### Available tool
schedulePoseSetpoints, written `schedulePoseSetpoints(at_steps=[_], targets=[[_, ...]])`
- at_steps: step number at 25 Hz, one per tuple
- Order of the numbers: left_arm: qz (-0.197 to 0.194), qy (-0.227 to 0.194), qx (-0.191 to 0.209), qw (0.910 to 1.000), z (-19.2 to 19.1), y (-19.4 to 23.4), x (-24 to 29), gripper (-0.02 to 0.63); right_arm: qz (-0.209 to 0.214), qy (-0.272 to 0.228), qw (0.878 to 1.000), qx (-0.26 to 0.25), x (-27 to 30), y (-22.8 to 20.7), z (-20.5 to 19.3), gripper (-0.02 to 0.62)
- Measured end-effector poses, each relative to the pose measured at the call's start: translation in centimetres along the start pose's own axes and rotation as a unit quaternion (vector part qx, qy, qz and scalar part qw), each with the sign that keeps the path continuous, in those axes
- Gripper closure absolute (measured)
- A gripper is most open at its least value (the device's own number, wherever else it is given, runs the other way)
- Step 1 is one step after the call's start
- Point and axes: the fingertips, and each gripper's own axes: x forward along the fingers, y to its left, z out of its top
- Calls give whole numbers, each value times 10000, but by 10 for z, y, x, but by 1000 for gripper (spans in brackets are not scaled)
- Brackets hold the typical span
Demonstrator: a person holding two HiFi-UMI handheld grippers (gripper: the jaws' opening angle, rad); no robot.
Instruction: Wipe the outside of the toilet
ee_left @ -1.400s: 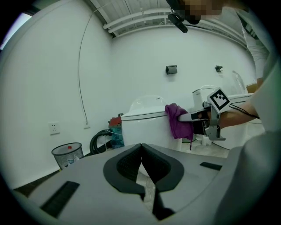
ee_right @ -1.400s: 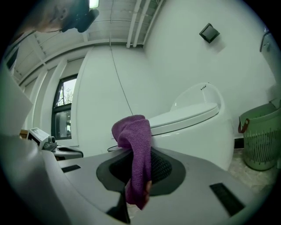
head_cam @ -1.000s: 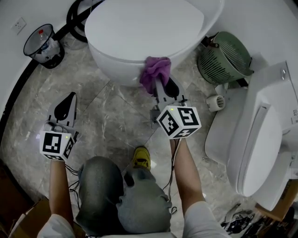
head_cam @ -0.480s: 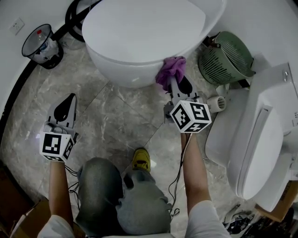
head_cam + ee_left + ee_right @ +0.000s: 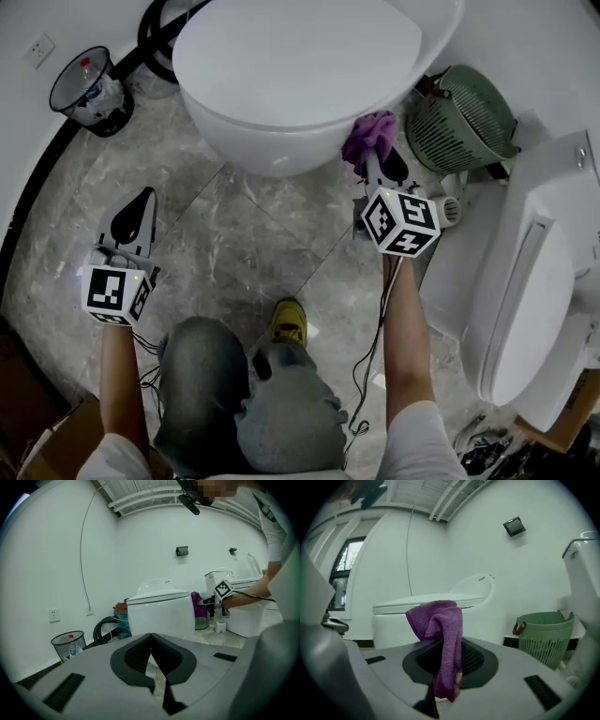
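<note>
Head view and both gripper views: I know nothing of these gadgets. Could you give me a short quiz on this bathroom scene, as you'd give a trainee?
1. What is the right gripper shut on? A a sponge; B a purple cloth; C a brush.
2. True or false: the left gripper has its jaws wide apart.
3. Fill in: the toilet has its lid ___.
Key: 1 B; 2 false, they are together with nothing between them; 3 down.

The white toilet [image 5: 281, 66] stands with its lid closed; a bunched purple cloth [image 5: 368, 139] lies against the toilet's outer bowl wall.
</note>
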Motion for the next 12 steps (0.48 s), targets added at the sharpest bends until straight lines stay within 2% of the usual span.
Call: schedulePoseSetpoints(at_steps=[3,7,10,12], targets=[[23,12,-20,10000,1,0,-4,589,-299,24,9991,294,-1,-21,-4,517],[47,2,-22,10000,0,1,-10,589,-194,-157,9987,450,-26,-12,-5,517],[73,-8,-56,10000,-2,2,-15,589,153,-143,9997,154,-54,27,-10,517],[76,-22,-66,9999,-4,2,-19,589,582,-158,9981,77,-68,63,-14,517]])
